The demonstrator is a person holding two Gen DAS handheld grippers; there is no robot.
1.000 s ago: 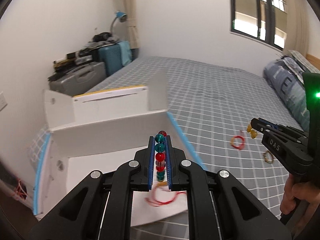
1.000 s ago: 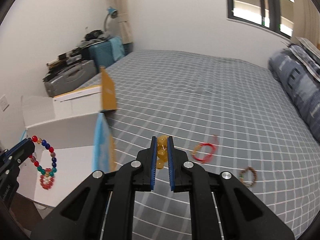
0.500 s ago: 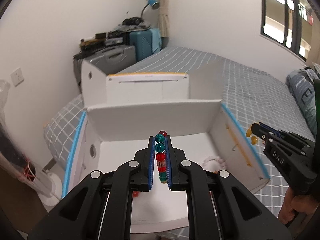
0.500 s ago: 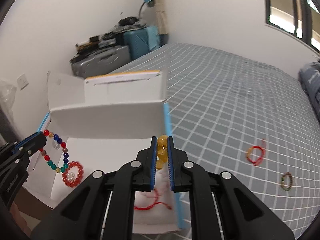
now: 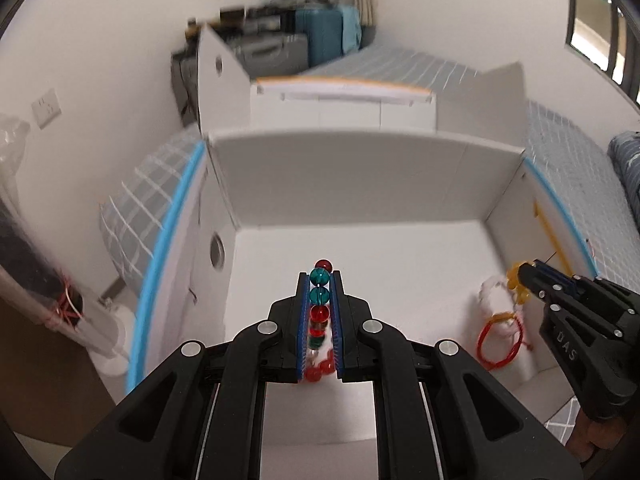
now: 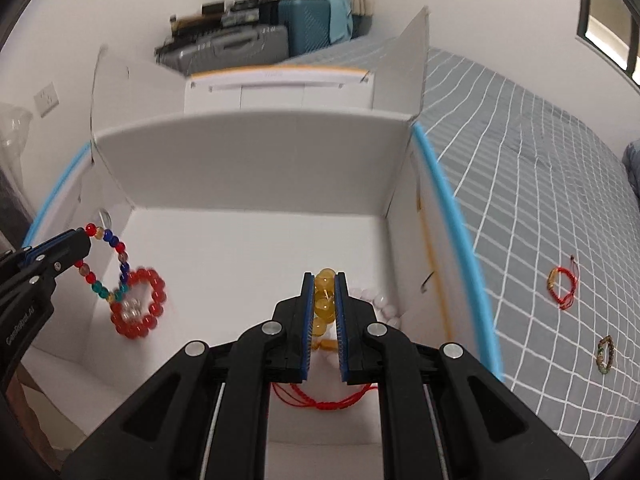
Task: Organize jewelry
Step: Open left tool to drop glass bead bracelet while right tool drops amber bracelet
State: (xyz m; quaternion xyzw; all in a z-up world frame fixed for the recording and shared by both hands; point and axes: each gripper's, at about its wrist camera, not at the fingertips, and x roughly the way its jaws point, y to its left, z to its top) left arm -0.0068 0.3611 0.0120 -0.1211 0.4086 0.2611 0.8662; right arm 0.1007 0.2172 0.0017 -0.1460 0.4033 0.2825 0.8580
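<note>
Two bracelets are in hand over the white cardboard box (image 6: 256, 168), which sits at the bed's corner, flaps up, and serves as landmark here. The bed (image 6: 520, 128) under its grey checked cover spreads away to the box's right: soft ground, so anything dropped sinks rather than rolls. Behind the box, suitcases (image 6: 256, 40) stand stacked against the white wall.

Left gripper (image 5: 320, 280), jaws narrow, clamped on the multicoloured bead bracelet (image 6: 108, 264), whose loop dangles above the box's left side. Right gripper (image 6: 325, 280), likewise nearly closed, pinches the amber bead bracelet (image 6: 324, 304) over the right side. Both likely light, limp strands of hard slick beads (glass or resin, probably); best taken across a bead or two.

Already on the box floor: red bead bracelet (image 6: 138, 308), white bead bracelet (image 6: 380, 304), red cord bracelet (image 5: 500, 340). Outside, on the bed right of the box: a red string bracelet (image 6: 562, 284) and a darker one (image 6: 605, 354).
</note>
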